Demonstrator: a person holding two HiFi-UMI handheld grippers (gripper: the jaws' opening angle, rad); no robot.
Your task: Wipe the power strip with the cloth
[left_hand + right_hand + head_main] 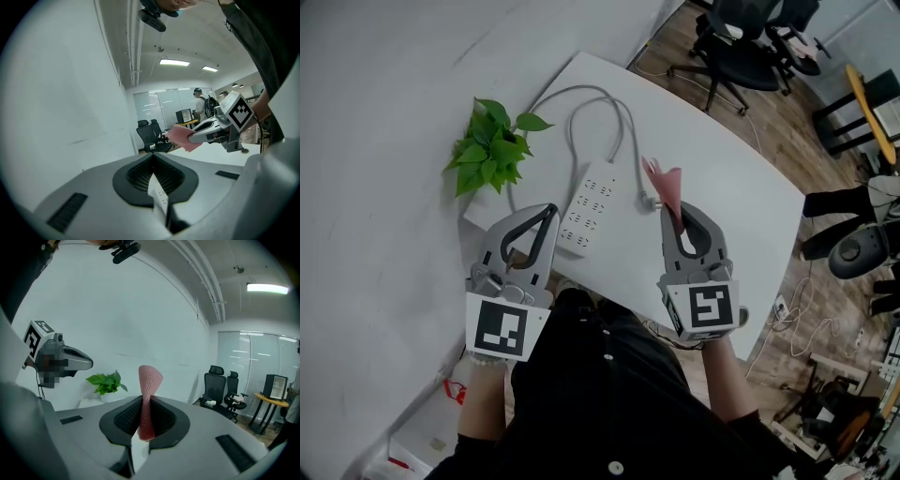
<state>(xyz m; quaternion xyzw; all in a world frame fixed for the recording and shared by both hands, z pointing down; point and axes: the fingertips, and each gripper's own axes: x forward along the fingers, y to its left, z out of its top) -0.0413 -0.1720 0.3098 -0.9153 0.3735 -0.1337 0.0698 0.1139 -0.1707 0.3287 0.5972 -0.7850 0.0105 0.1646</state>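
The power strip is white, long and flat, with rows of small socket holes on its top face. It lies flat on the table, its length running away from the person and leaning slightly right, its near end close to the table's near edge. Its grey cord curls in loops beyond the far end, and the plug rests just right of the strip. The cloth is pink and finely textured. It is pinched into a narrow fold between the jaws of the right gripper, with its free end flaring out past the tips. It sits right of the strip, not touching it.
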